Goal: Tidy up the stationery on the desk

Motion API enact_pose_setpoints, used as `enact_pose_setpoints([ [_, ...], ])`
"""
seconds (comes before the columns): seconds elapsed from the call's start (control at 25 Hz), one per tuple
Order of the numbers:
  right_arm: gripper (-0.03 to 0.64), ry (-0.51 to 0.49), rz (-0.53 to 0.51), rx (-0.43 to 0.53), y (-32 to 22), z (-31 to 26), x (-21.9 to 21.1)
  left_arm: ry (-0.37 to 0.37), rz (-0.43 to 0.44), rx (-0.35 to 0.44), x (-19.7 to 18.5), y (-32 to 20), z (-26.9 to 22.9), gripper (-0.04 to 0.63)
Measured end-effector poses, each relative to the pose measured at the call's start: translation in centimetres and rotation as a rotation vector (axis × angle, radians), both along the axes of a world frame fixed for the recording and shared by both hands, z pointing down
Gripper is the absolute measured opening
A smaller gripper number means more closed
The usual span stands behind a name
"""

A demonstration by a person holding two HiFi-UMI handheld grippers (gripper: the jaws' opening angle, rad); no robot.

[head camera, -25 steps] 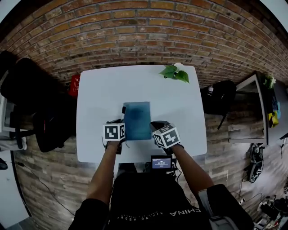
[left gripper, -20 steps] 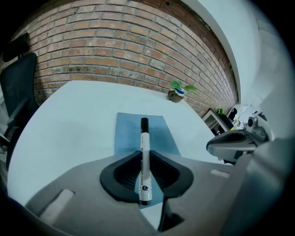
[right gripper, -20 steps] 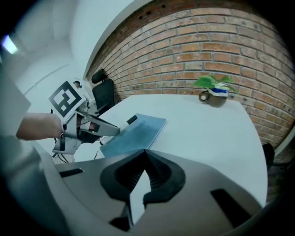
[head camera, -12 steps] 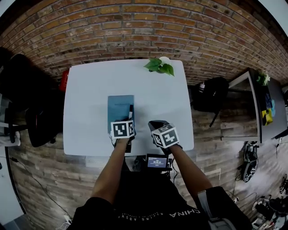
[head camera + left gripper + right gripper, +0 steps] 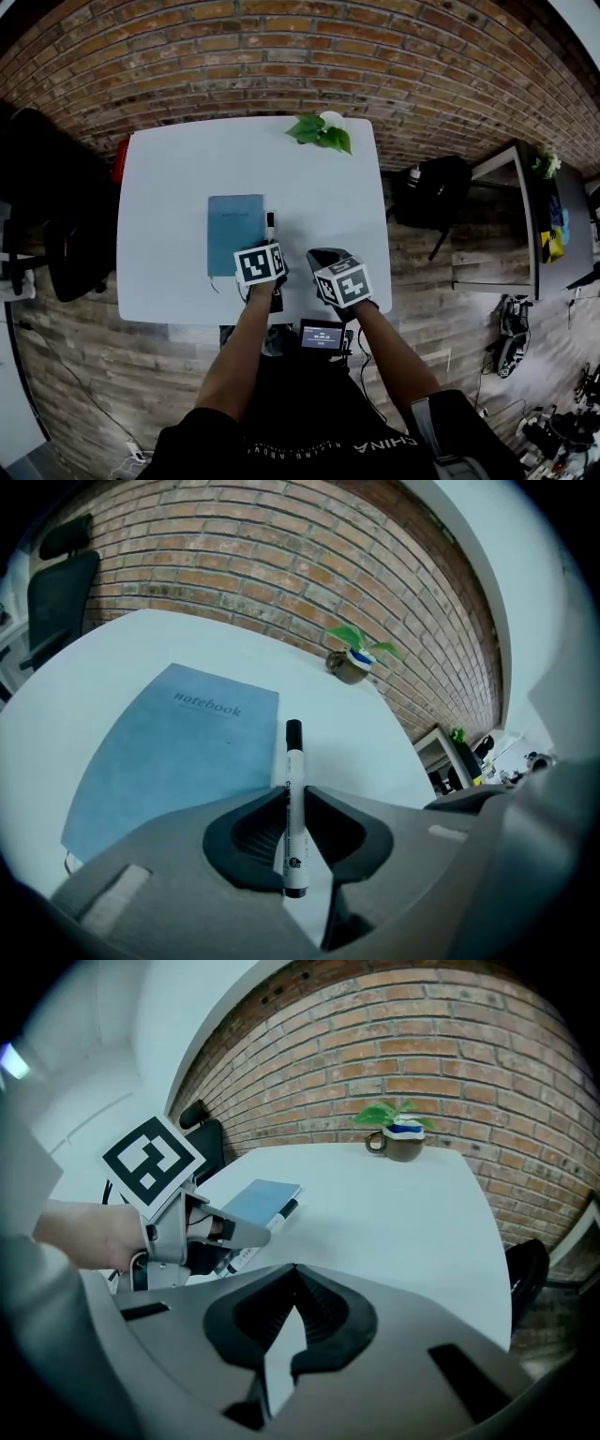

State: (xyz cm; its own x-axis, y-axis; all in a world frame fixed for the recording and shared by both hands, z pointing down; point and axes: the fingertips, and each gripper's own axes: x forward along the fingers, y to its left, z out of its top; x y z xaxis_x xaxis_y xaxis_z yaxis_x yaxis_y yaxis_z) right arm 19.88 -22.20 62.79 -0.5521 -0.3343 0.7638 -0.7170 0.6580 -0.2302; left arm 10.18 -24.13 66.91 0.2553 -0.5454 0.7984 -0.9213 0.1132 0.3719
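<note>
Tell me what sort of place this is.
Probably an office or studio workspace: a white desk with a blue notebook on it stands by a brick wall, with a black office chair beside it.

LAYOUT | marker (image 5: 292, 747): between the jaws of left claw (image 5: 292, 799), tip pointing ahead | notebook (image 5: 178, 752): flat on counter (image 5: 375, 742), ahead-left of left claw, just beside marker | potted plant (image 5: 354, 660): at counter's far edge, ahead-right of left claw, well apart | right claw (image 5: 292, 1274): right of left claw, over counter's near edge
</note>
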Motion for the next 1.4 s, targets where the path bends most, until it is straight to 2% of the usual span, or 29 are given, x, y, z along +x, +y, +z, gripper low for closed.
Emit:
enact_pose_setpoints([
  [0.24,0.009,-0.007,0.0,-0.01,-0.3,0.4,0.3,-0.022,-0.034,0.005,-0.1,-0.3,0.1,0.075],
  [0.48,0.009,-0.013,0.007,-0.022,-0.2,0.7,0.2,0.025,-0.067,0.005,-0.1,-0.2,0.0,0.075],
  [0.72,0.009,-0.013,0.01,-0.03,0.0,1.2,-0.1,0.067,-0.053,0.006,-0.1,0.1,-0.4,0.077],
  [0.88,0.009,-0.016,0.009,-0.027,0.1,1.1,-0.5,0.077,0.007,0.045,-0.3,0.5,-1.5,0.077],
  [1.04,0.009,-0.02,0.005,-0.016,0.0,0.8,-1.0,0.062,0.087,0.125,-1.0,0.9,-3.3,0.075],
  [1.4,0.009,-0.058,-0.009,0.031,0.0,0.2,-2.8,0.065,0.281,0.309,-3.3,2.9,-5.7,0.012],
])
